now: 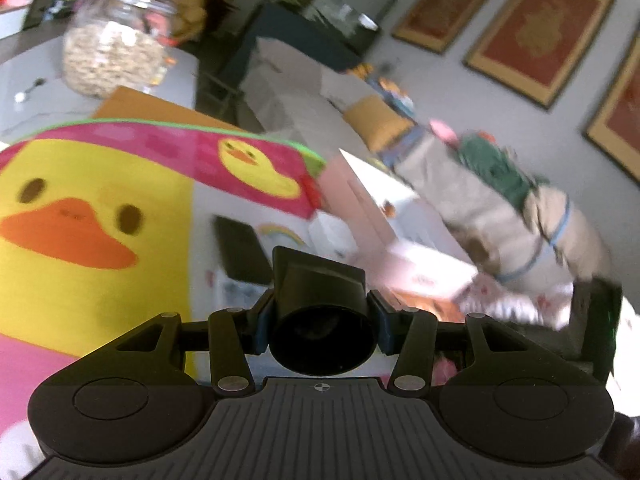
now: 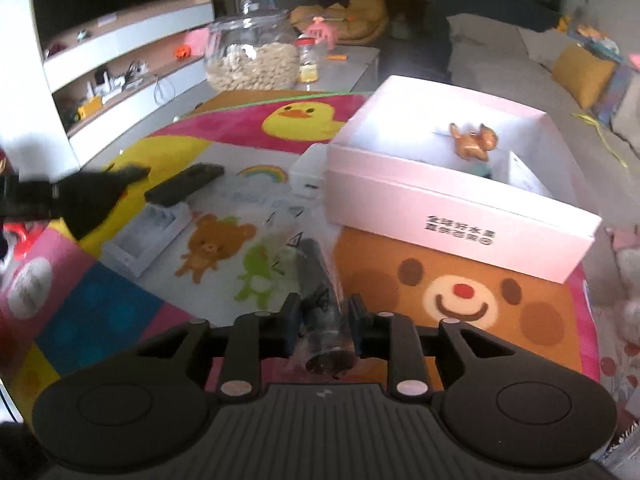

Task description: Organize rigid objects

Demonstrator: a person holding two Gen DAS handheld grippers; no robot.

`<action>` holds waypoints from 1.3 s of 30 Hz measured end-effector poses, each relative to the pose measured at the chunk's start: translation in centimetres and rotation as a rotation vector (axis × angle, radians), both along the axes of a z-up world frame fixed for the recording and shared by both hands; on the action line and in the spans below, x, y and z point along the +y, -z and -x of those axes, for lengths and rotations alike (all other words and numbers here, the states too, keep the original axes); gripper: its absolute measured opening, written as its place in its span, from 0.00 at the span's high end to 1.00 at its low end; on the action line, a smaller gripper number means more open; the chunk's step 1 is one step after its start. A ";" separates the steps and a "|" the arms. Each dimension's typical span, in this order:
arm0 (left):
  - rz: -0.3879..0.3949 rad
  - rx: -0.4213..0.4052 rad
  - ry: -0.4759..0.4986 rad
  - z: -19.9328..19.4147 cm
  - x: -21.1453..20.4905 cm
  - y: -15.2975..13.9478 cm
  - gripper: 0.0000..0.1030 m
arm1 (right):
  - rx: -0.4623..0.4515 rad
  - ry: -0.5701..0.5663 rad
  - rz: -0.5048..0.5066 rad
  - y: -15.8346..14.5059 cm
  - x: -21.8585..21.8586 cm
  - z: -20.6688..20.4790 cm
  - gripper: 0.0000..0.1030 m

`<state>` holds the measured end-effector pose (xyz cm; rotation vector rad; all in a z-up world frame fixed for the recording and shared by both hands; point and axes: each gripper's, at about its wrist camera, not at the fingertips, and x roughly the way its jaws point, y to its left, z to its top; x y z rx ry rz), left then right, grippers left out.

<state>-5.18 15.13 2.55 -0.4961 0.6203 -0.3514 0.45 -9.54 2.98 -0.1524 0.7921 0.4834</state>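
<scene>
My left gripper [image 1: 320,320] is shut on a black hood-shaped piece [image 1: 320,280] whose round mouth faces the camera; it hangs above the play mat [image 1: 80,280]. In the right wrist view the left gripper shows as a dark blurred shape [image 2: 84,200] at the left edge. My right gripper [image 2: 324,314] is shut on a dark cylinder [image 2: 320,292] wrapped in clear plastic, low over the mat [image 2: 460,292]. The open pink box [image 2: 452,208] lies just beyond it, with a brown toy animal [image 2: 474,140] inside. The same pink box [image 1: 372,216] appears blurred in the left wrist view.
On the mat lie a black remote [image 2: 184,188], a small white tray [image 2: 148,236] and a small white box [image 2: 306,172]. A glass jar of beige pieces [image 2: 252,56] stands on the grey table behind. A sofa with cushions [image 2: 580,72] is at the right.
</scene>
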 end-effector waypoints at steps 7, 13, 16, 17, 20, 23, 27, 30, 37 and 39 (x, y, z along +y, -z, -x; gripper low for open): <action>-0.086 0.051 0.097 0.2 -3.6 0.7 0.49 | -0.061 -0.022 0.041 1.6 2.4 -0.9 0.65; -0.175 0.060 0.147 1.5 -5.4 0.4 0.49 | -0.087 -0.013 0.054 0.3 1.2 0.7 0.82; -0.207 0.044 0.190 2.2 -6.7 -0.1 0.49 | -0.062 0.034 -0.042 -1.3 -1.9 1.9 0.82; -0.213 0.035 0.202 2.3 -7.0 -0.4 0.49 | -0.064 0.050 -0.074 -1.9 -3.0 2.3 0.82; -0.210 -0.019 0.243 1.9 -8.1 -2.5 0.49 | -0.118 0.110 -0.158 -4.6 -6.3 3.9 0.82; -0.243 -0.123 0.258 0.3 -9.5 -5.9 0.49 | -0.213 0.167 -0.196 -7.2 -8.3 4.9 0.82; -0.267 -0.282 0.235 -3.7 -11.7 -10.5 0.48 | -0.341 0.214 -0.233 -10.0 -9.5 5.0 0.82; -0.218 -0.351 0.191 -8.1 -12.9 -12.3 0.48 | -0.397 0.267 -0.223 -10.9 -10.0 4.1 0.82; -0.185 -0.283 0.128 -14.9 -13.8 -10.1 0.50 | -0.421 0.381 -0.196 -10.4 -11.6 1.6 0.82; -0.148 -0.286 0.097 -14.1 -12.4 -9.6 0.50 | -0.406 0.394 -0.197 -10.0 -11.8 0.9 0.82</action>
